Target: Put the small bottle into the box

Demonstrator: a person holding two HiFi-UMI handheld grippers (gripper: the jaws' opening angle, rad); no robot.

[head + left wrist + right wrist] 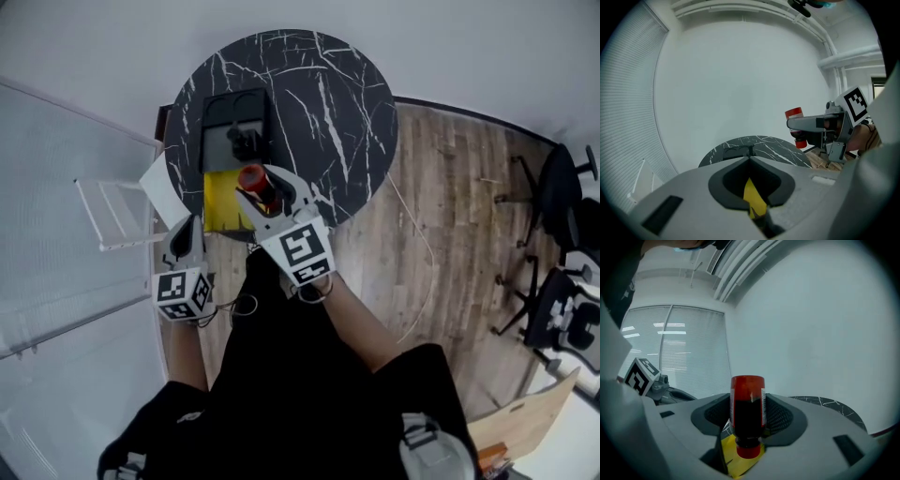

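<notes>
The small bottle (251,176), dark with red ends, is pinched between the jaws of my right gripper (255,189), which is shut on it. It hangs above the open yellow box (219,204) at the near edge of the round black marble table (337,103). In the right gripper view the bottle (747,411) lies along the jaws, cap toward the camera, with yellow below it. My left gripper (187,228) is at the box's left, beside a white flap (161,187). Its tips (750,159) meet, and a yellow sliver (753,199) shows in the hollow behind them. The bottle (797,126) appears at right there.
A black tray (234,117) holding dark items sits on the table behind the yellow box. A white wire rack (117,214) stands to the left by a glass wall. Wooden floor with a thin cable (417,248) and office chairs (562,262) lies to the right.
</notes>
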